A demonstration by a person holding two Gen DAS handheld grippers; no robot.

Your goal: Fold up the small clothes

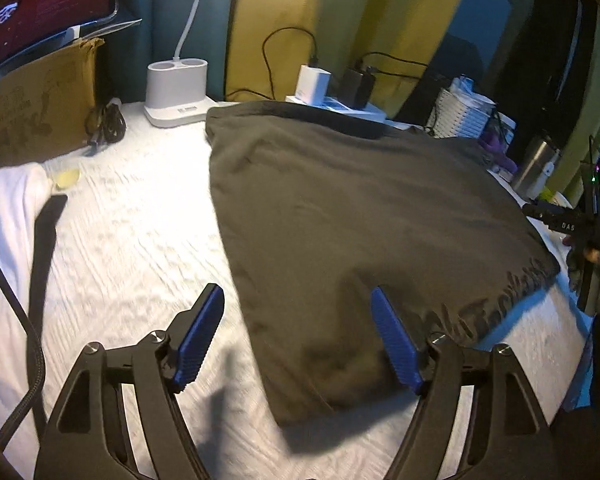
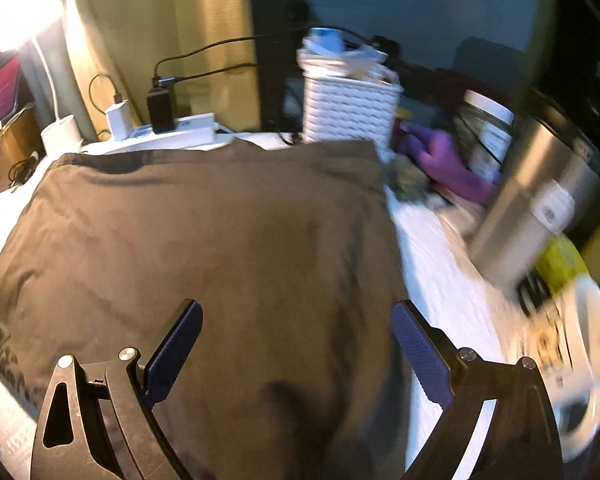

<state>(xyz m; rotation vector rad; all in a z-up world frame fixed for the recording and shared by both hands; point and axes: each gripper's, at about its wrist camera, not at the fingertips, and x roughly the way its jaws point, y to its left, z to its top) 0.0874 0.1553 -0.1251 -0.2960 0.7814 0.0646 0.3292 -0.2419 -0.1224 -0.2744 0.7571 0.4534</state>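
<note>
A dark olive-brown garment (image 1: pixel 340 208) lies spread flat on the white textured table cover (image 1: pixel 132 240), with dark printed lettering along its near edge. It also fills the right wrist view (image 2: pixel 220 248). My left gripper (image 1: pixel 298 300) is open and empty, hovering over the garment's near left corner. My right gripper (image 2: pixel 296 316) is open and empty above the garment's near right part, its right finger near the garment's right edge. The other gripper shows at the far right edge of the left wrist view (image 1: pixel 580 232).
Along the back stand a white lamp base (image 1: pixel 176 92), chargers on a power strip (image 1: pixel 332 88), a white woven basket (image 2: pixel 348 108), a jar (image 2: pixel 488 128) and a steel tumbler (image 2: pixel 536 192). A cardboard box (image 1: pixel 36 96) is at left. White cloth (image 1: pixel 8 192) lies beside it.
</note>
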